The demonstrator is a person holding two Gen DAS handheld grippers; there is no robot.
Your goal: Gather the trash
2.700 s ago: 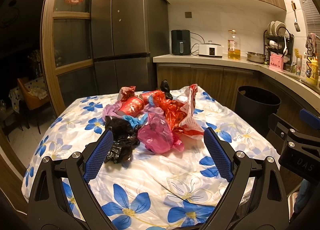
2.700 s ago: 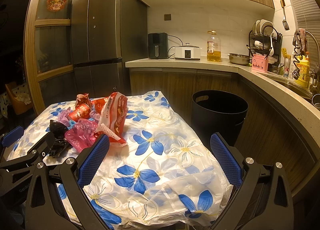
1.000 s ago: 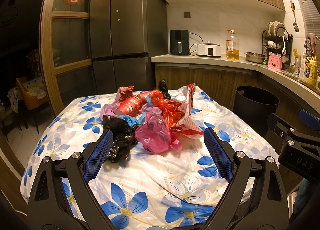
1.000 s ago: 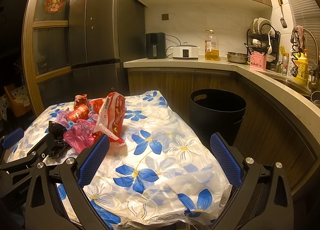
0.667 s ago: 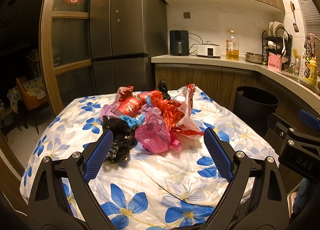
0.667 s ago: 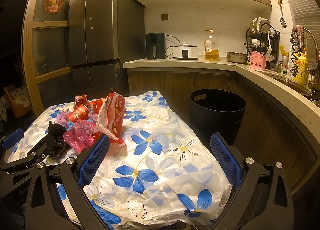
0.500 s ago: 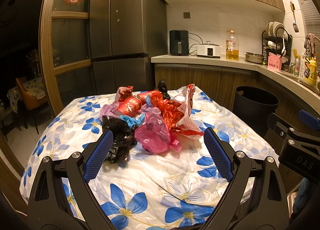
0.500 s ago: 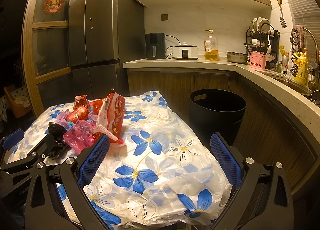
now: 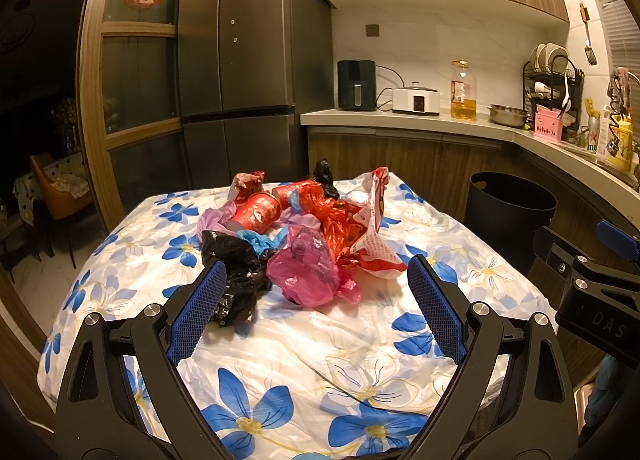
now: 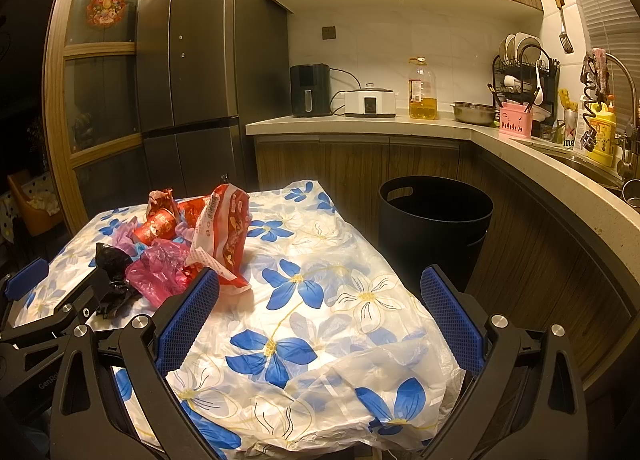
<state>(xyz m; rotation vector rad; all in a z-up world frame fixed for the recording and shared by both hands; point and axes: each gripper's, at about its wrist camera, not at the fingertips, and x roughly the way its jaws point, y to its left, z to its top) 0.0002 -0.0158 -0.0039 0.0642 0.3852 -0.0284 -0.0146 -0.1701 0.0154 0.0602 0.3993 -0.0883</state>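
Note:
A heap of trash lies mid-table on the blue-flowered cloth [image 9: 280, 344]: a pink plastic bag [image 9: 310, 272], a black bag [image 9: 236, 272], a red paper cup [image 9: 256, 212], a red-and-white snack wrapper [image 9: 370, 236] and crumpled red plastic [image 9: 328, 212]. My left gripper [image 9: 316, 312] is open just short of the pink bag, nothing between its blue pads. In the right wrist view the heap appears at left, with the wrapper [image 10: 222, 228] and pink bag [image 10: 158, 268]. My right gripper [image 10: 320, 324] is open over bare cloth, right of the heap. A black bin [image 10: 434, 220] stands beyond the table's right edge.
The kitchen counter [image 10: 440, 126] curves behind and to the right, carrying an air fryer, a cooker, an oil bottle [image 10: 422, 90] and a dish rack. A dark fridge [image 9: 248, 60] stands behind the table. An orange chair [image 9: 60, 196] sits far left.
Both grippers stay open and almost still. The left wrist view has crept very slightly lower and closer toward the trash heap.

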